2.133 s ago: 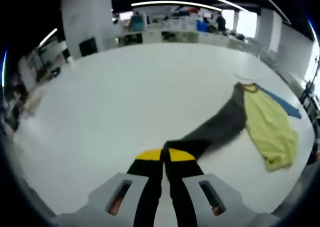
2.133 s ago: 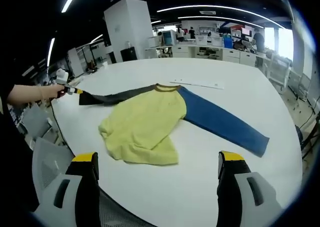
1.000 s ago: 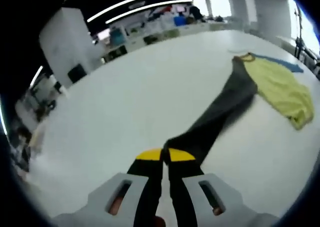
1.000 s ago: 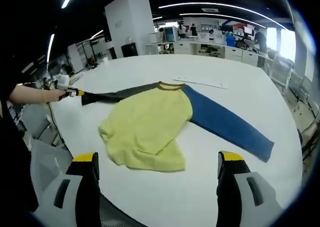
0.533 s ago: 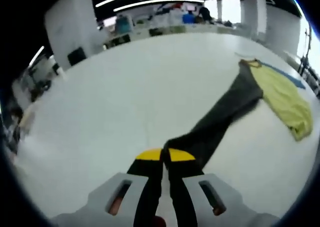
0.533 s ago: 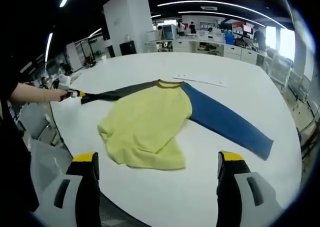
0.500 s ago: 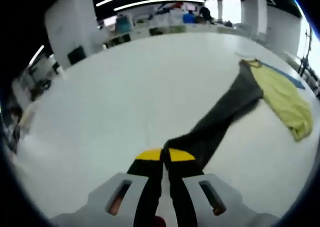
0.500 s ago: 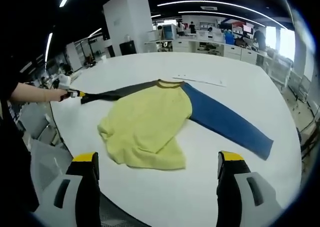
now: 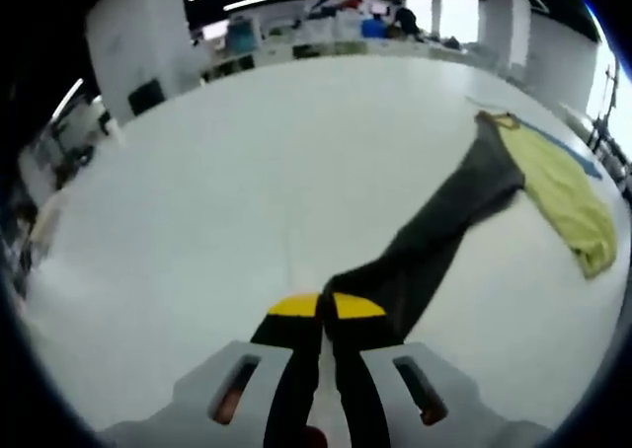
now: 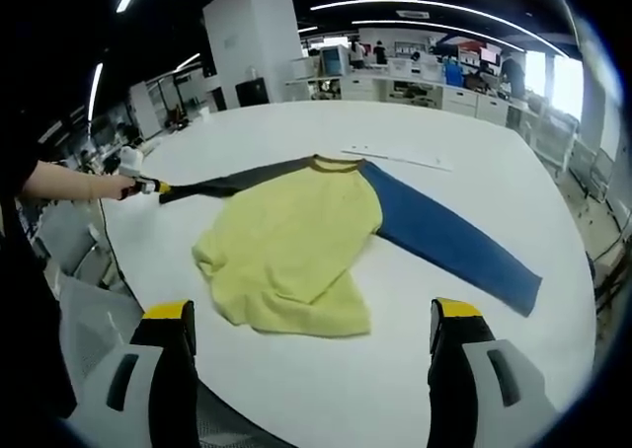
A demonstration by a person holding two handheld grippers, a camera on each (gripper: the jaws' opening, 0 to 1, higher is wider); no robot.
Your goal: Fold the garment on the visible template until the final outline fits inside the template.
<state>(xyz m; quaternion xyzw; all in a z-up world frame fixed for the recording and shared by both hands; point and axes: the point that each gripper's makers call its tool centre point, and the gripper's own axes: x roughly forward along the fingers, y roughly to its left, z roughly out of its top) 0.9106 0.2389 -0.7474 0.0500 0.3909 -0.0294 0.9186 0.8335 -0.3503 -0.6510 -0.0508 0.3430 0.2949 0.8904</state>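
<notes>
The left gripper (image 9: 326,310) is pinched tight on the cuff of the dark grey sleeve (image 9: 449,216), with its jaws pressed together. It has pulled that sleeve out longer and straighter than it was a moment ago, and in the right gripper view the cuff now sits a little nearer the table's edge.

The right gripper (image 10: 311,335) hangs with its jaws wide apart and holds nothing. It has stayed in the same spot.

The shirt (image 10: 291,246) lies on the round white table (image 10: 415,354). Its yellow middle is bumpy and bunched up. Its blue sleeve (image 10: 449,246) lies out flat to the other side.

A thin pale outline (image 10: 395,159) lies on the table just past the collar. It may be the template, but I cannot tell.

The shirt looks like it is only being spread out. No folding is done yet.
</notes>
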